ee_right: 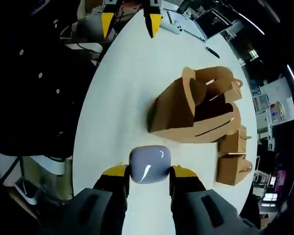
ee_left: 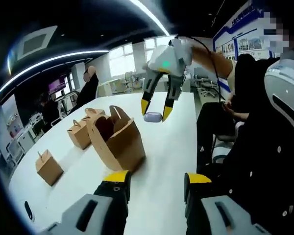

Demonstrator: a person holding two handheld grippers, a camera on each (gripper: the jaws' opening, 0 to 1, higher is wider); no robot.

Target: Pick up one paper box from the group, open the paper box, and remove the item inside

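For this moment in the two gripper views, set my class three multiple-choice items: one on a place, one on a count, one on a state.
1. Where is the small lavender case?
A. Inside the open box
B. Between the right gripper's jaws
C. Lying on the table

2. How many closed small paper boxes stand on the white table in the left gripper view?
A. Two
B. Five
C. None

3. In what state is the large paper box?
A. Flattened
B. Sealed shut
C. Open at the top

Answers:
1 B: the right gripper clamps the case on both sides.
2 A: one near box and one farther box.
3 C: its flaps stand apart, showing a dark interior.
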